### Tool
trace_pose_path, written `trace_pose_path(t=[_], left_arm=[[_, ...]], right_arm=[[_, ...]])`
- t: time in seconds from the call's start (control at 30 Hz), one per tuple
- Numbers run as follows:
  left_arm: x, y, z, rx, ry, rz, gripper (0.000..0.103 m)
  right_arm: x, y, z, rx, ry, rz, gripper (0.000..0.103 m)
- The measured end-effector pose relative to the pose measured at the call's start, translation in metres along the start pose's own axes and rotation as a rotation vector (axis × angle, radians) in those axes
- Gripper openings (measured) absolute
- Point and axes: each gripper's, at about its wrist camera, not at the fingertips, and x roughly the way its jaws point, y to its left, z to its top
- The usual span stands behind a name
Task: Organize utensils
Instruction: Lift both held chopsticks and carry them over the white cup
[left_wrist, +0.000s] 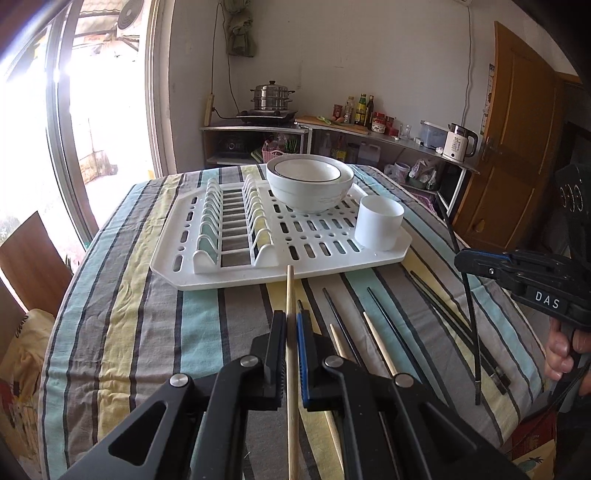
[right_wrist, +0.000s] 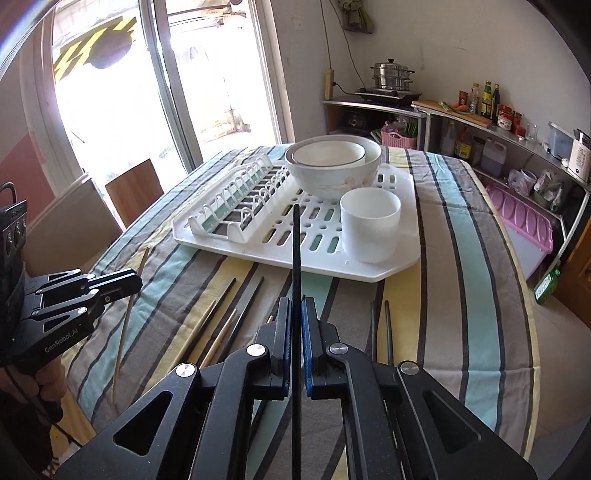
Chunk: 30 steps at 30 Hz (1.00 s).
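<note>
My left gripper (left_wrist: 291, 318) is shut on a wooden chopstick (left_wrist: 290, 291) that points toward the white drying rack (left_wrist: 184, 254). My right gripper (right_wrist: 296, 304) is shut on a black chopstick (right_wrist: 296, 236) that points at the rack (right_wrist: 402, 258). A white cup (left_wrist: 378, 221) stands on the rack's near right corner; it also shows in the right wrist view (right_wrist: 369, 225). Several black and wooden chopsticks (left_wrist: 384, 328) lie on the striped cloth in front of the rack. The right gripper (left_wrist: 461, 264) shows in the left wrist view with its black chopstick hanging down.
Two nested white bowls (left_wrist: 308, 181) sit at the back of the rack. Plate slots (left_wrist: 229, 221) fill the rack's left side. A wooden chair (left_wrist: 33, 254) stands left of the table. A kitchen shelf (left_wrist: 391, 138) with bottles and a kettle is behind.
</note>
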Motion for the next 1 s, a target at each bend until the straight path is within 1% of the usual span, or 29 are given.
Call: trace_pose_path(t=[0.2, 0.37, 0.67, 0.77, 1.0], left_arm=[[-0.034, 0.0, 0.013, 0.002, -0.076, -0.004, 0.006], [-0.049, -0.004, 0.018, 0.011, -0.1, -0.01, 0.006], [-0.055, -0.006, 0.034, 0.016, -0.129, -0.018, 0.006], [-0.055, -0.007, 0.047, 0.014, -0.145, -0.028, 0.006], [-0.039, -0.017, 0.088, 0.018, -0.174, -0.088, 0.006]], right_arm=[[-0.036, -0.002, 0.006, 0.012, -0.099, -0.003, 0.005], [-0.052, -0.002, 0.005, 0.012, -0.146, -0.008, 0.005], [-0.067, -0.012, 0.01, 0.028, -0.192, -0.011, 0.005], [-0.069, -0.014, 0.016, 0.026, -0.206, -0.014, 0.005], [-0.072, -0.024, 0.039, 0.028, -0.244, -0.026, 0.005]])
